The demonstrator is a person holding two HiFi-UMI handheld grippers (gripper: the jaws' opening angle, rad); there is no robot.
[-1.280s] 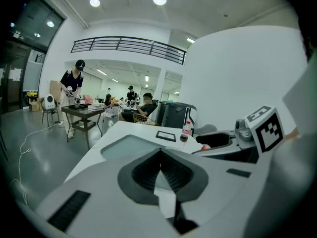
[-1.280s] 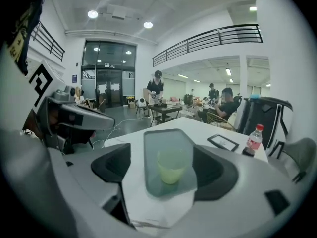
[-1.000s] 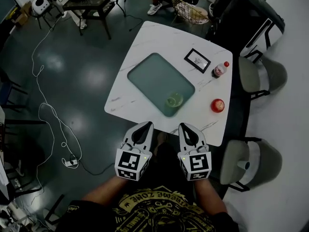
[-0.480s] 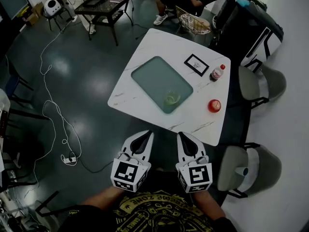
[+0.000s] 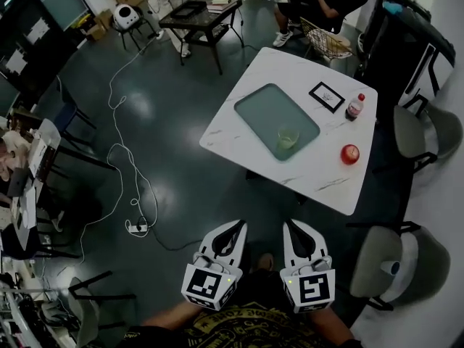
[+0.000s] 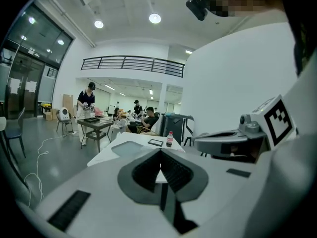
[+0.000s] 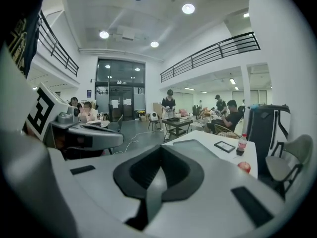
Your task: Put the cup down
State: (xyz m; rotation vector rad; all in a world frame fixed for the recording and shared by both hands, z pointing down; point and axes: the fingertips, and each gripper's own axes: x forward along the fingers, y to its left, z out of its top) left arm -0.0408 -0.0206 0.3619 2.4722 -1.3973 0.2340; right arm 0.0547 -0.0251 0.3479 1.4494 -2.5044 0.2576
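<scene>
A clear cup [image 5: 288, 141] with a greenish tint stands upright near the right corner of the green tray [image 5: 261, 112] on the white marble table [image 5: 239, 151]. Both grippers are held close to the person's body, well short of the table. My left gripper [image 5: 237, 228] is shut with nothing between its jaws, and so is my right gripper [image 5: 292, 227]. In the left gripper view the left gripper [image 6: 160, 155] has its jaws together, with the table [image 6: 106, 152] far beyond. The right gripper view shows the right gripper [image 7: 161, 150] closed and empty too.
On the table lie a black picture frame [image 5: 326, 96], a red-capped bottle [image 5: 354, 107] and a red round object [image 5: 350, 154]. Grey chairs [image 5: 397, 263] stand to its right. A cable [image 5: 119, 172] trails over the dark floor. People sit at a dark table [image 5: 199, 13] behind.
Both grippers have drawn back from the table edge toward the person and risen. The table with the cup now lies farther off and to the right in the head view.
</scene>
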